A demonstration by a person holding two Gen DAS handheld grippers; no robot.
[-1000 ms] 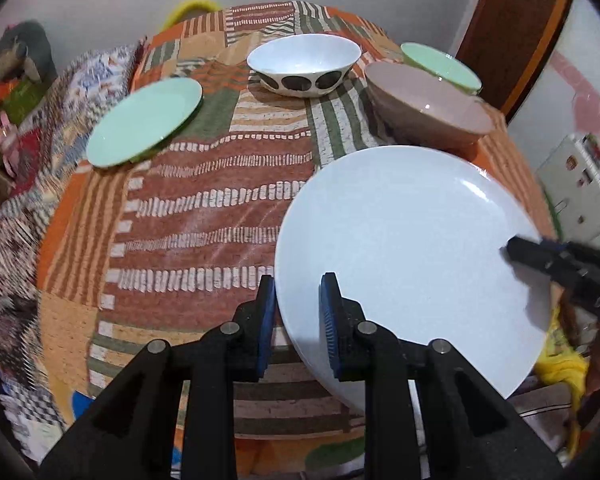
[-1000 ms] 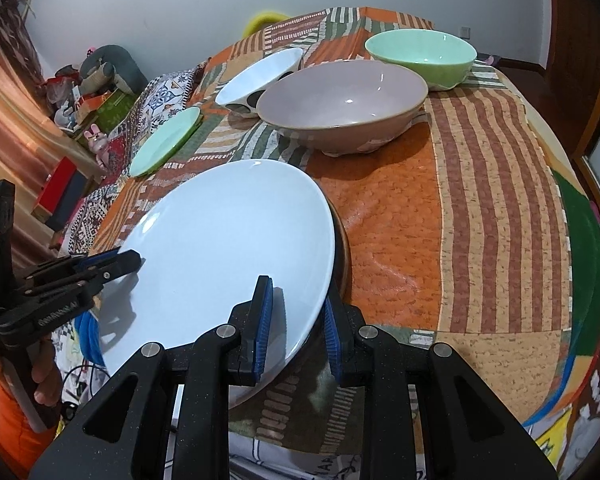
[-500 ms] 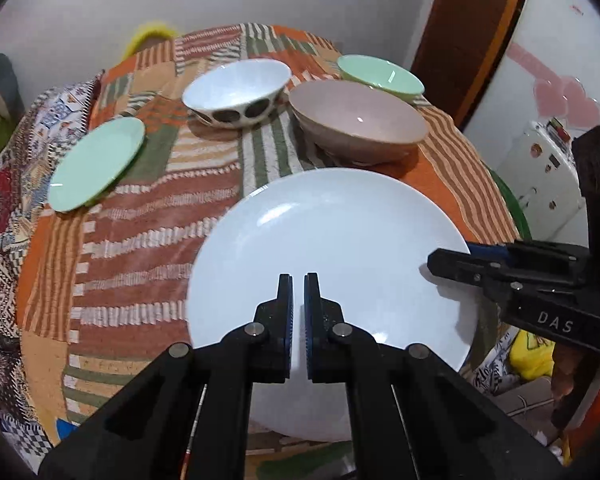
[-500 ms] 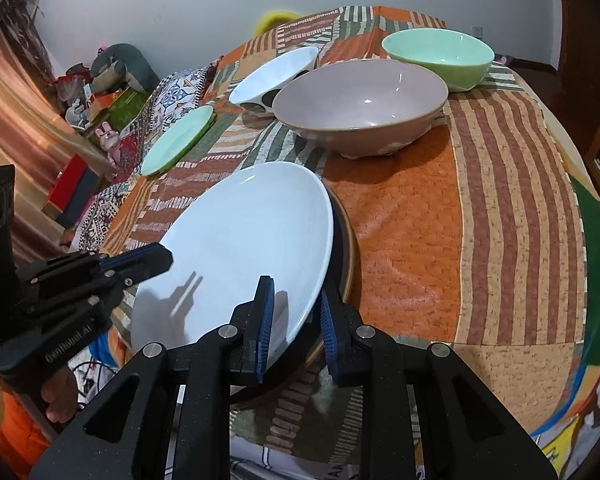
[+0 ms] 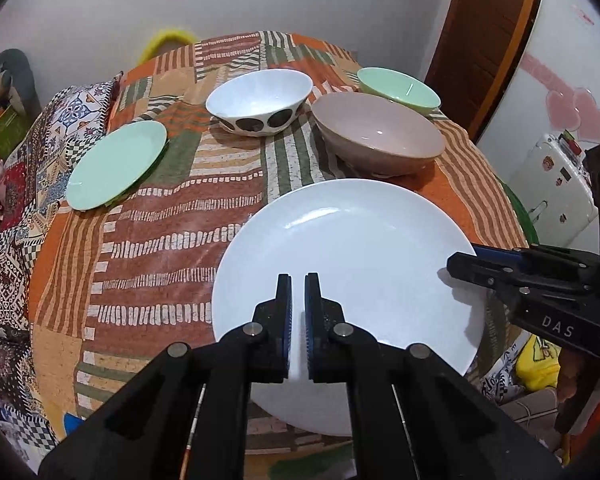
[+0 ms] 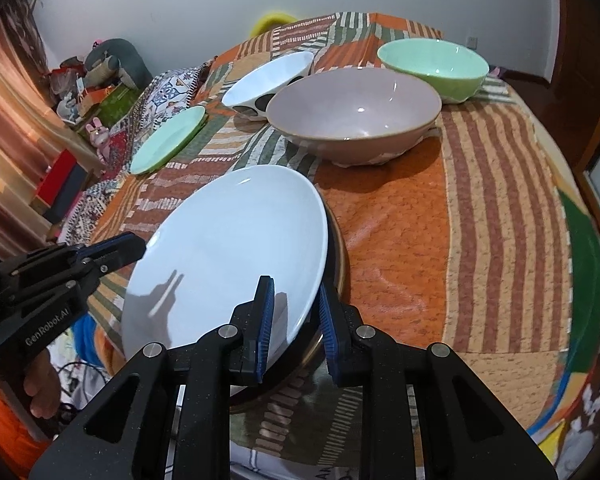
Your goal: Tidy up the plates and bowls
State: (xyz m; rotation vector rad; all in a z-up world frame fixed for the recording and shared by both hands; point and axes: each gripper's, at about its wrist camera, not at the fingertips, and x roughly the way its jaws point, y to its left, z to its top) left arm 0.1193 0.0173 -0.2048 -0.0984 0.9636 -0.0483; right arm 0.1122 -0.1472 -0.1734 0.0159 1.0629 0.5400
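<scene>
A large white plate (image 5: pixel 352 240) sits near the table's front edge, on top of a dark plate whose rim (image 6: pixel 338 264) shows in the right wrist view. My right gripper (image 6: pixel 294 312) is shut on the white plate's (image 6: pixel 228 240) right rim. It also shows in the left wrist view (image 5: pixel 466 258). My left gripper (image 5: pixel 298 308) is shut and empty, hovering over the white plate's near side. It also shows in the right wrist view (image 6: pixel 136 246). Behind stand a pink bowl (image 5: pixel 376 136), a white bowl with dark spots (image 5: pixel 260 100), a green bowl (image 5: pixel 398 88) and a green plate (image 5: pixel 116 164).
The round table carries a patchwork cloth (image 5: pixel 148 240). A brown door (image 5: pixel 488 40) and a white fridge (image 5: pixel 556 184) stand to the right. Clutter and toys (image 6: pixel 96 92) lie to the left of the table.
My left gripper let go of the plate's near rim, shut, and pulled up and back. My right gripper keeps its hold on the white plate's right rim.
</scene>
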